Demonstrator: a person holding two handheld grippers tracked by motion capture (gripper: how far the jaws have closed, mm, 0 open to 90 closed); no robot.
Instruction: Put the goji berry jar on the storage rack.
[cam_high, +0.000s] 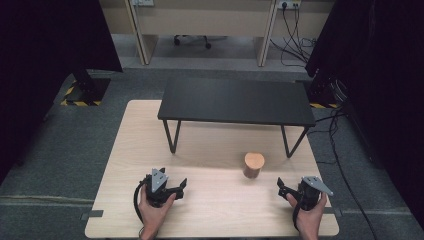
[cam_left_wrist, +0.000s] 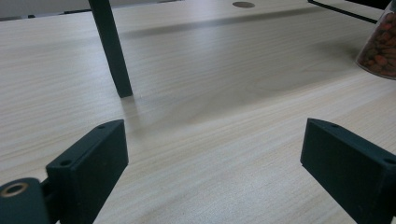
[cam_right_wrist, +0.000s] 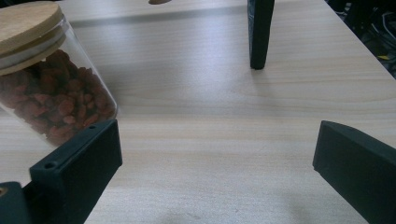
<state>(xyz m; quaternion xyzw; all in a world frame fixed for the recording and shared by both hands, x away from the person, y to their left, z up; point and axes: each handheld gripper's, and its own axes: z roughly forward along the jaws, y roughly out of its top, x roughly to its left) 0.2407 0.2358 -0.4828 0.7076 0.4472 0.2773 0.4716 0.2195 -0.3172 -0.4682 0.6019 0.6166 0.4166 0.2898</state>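
A person's two hands rest at the near edge of a light wooden bench (cam_high: 130, 145), each holding a hand-held gripper. The left hand-held gripper (cam_high: 181, 187) sits near the front left of the bench with its jaws spread wide and nothing between them; in the left gripper view the two black jaws frame bare wood, with one leg of a small black table (cam_high: 235, 101) ahead. The right hand-held gripper (cam_high: 281, 186) lies near the front right, its jaws likewise wide apart and empty.

Between the two, nearer the right, stands a glass jar (cam_high: 253, 166) with a round wooden lid (cam_right_wrist: 23, 21) (it holds reddish-brown pieces, possibly dried berries, though the view is too soft to be sure). The jar stands upright on the bench just in front of the black table, which sits on the bench's far half. In the right gripper view the jar appears beside the left-hand jaw, outside the gap; whether it touches that jaw cannot be told. A grey carpeted floor (cam_high: 65, 150) surrounds the bench, and cables (cam_high: 295, 40) trail along the far wall.
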